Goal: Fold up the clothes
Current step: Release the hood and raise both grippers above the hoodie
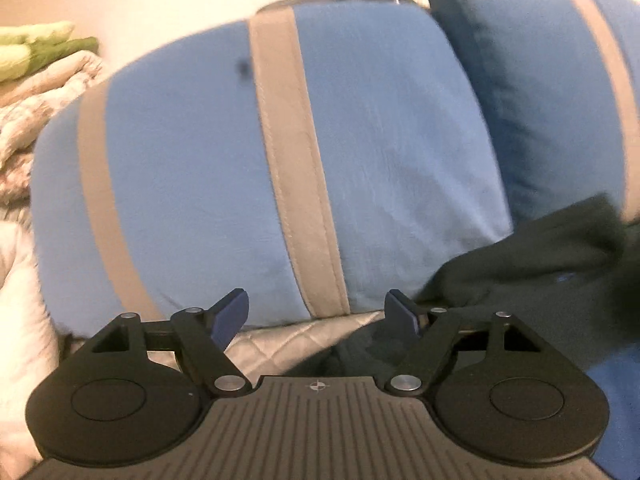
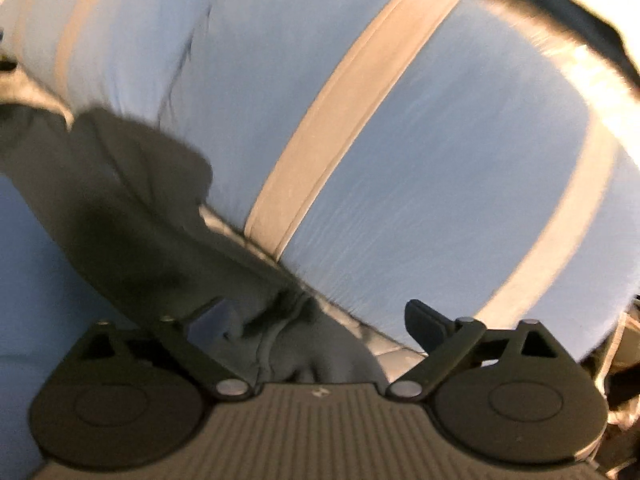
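A: Both grippers are hanging wide open, left gripper [image 1: 318,316] and right gripper [image 2: 316,320], gripping nothing. A single-layer pinch risks dragging the dark garment [image 2: 132,208] into a bunch.

B: It's lying crumpled (soft, dark green) on the bed's quilt [image 1: 280,340], against the blue pillows [image 1: 192,168].

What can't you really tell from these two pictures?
- Dark garment: left view, cut off by the right edge; its type is unclear.
- Same garment, right view: motion blur, and the right tongs hide its near end.
- Folded pile: left view, far and small at the edge.
- Bed surface: blue pillows cover most.
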Demonstrator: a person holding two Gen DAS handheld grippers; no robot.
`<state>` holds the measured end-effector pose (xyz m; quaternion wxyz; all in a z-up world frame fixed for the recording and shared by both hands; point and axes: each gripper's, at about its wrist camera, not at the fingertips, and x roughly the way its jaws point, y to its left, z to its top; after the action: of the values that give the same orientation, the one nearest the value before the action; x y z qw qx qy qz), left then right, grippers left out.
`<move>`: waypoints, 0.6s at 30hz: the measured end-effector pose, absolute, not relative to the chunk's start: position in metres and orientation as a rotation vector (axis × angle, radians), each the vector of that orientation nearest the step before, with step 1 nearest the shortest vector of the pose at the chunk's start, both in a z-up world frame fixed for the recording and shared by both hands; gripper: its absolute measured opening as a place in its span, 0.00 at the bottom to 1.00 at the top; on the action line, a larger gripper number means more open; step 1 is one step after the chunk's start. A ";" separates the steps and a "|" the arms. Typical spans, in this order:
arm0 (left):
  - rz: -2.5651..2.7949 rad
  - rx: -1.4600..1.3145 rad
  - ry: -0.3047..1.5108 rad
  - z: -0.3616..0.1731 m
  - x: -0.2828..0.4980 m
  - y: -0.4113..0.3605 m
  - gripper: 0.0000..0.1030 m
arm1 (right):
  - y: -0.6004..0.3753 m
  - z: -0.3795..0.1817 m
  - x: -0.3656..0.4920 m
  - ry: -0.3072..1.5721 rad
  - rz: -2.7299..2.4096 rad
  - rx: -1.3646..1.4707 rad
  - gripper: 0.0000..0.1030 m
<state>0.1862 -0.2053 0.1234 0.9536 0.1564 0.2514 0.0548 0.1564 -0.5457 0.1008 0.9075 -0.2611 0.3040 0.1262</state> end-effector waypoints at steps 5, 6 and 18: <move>0.089 0.261 0.474 0.149 0.140 -0.216 0.73 | -0.571 0.155 0.117 0.547 0.284 -0.415 1.00; 0.084 0.249 0.467 0.152 0.136 -0.219 0.73 | -0.578 0.164 0.111 0.539 0.281 -0.378 1.00; 0.092 0.109 0.370 0.254 0.080 -0.194 0.85 | -0.611 0.257 0.074 0.416 0.261 -0.234 1.00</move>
<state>0.0804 -0.1945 0.2537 0.9805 0.0539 0.1836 0.0457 0.0745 -0.6106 0.2571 0.9632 -0.1157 0.2054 0.1290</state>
